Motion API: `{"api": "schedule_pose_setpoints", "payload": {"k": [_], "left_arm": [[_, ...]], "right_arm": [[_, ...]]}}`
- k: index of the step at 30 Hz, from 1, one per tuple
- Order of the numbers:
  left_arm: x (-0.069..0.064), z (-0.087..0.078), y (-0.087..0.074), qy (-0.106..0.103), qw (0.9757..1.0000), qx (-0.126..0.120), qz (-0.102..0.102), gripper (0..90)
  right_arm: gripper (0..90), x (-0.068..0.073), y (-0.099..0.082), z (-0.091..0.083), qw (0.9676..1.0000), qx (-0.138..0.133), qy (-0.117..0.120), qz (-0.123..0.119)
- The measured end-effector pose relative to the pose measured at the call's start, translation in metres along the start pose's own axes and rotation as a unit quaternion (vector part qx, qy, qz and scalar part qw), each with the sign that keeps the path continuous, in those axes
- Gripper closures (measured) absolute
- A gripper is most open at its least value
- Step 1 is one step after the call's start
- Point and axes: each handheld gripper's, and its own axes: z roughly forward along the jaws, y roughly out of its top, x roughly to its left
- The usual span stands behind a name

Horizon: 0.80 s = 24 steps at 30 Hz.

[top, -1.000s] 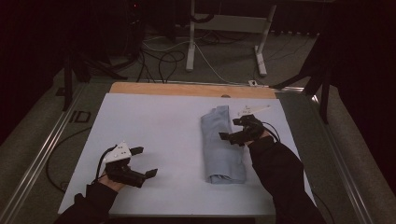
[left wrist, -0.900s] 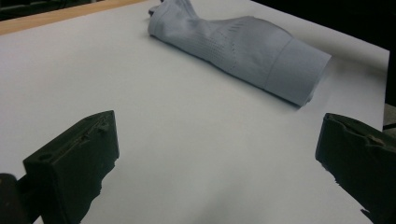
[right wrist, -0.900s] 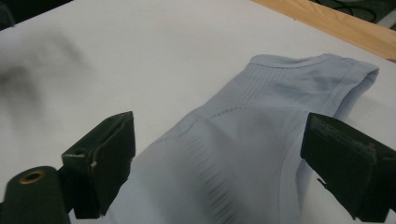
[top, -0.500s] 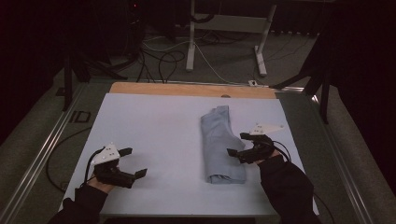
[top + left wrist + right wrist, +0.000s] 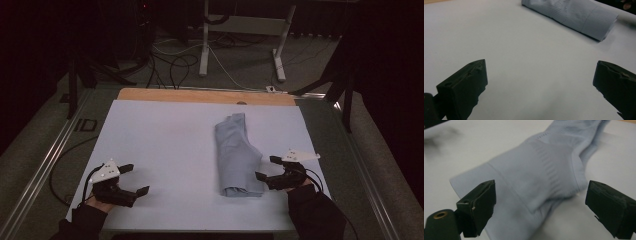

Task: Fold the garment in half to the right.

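A folded pale blue garment lies lengthwise on the white table sheet, right of centre. My right gripper stands open at the garment's near right edge, its jaws wide apart with nothing between them; in the right gripper view the folded cloth lies just ahead of the jaws. My left gripper is open near the front left of the sheet, well away from the cloth. In the left gripper view the bare sheet lies between the jaws and the garment lies far off at the top.
A wooden strip runs along the table's far edge. Metal rails flank the table on both sides. Beyond it are white stand legs and loose cables on the dark floor.
My right gripper has drawn back from over the garment's middle to its near right edge. My left gripper has slid toward the front edge. The garment has stayed in place.
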Motion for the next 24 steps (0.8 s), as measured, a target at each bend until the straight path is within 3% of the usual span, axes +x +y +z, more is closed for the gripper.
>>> {"api": "schedule_pose_setpoints", "payload": {"k": [10,18,24], "left_arm": [[0.003,-0.006,-0.015,0.010,0.9998,-0.001,-0.018,0.1],[0.005,-0.012,-0.020,0.029,0.9993,-0.006,-0.025,0.1],[0.004,-0.012,-0.023,0.031,0.9992,-0.009,-0.024,0.1]], "right_arm": [[9.5,0.007,-0.028,-0.012,0.9994,-0.004,-0.032,-0.010],[9.5,0.009,-0.042,-0.016,0.9990,-0.017,-0.040,0.014],[9.6,0.005,-0.048,-0.012,0.9983,-0.006,-0.052,0.027]]}}
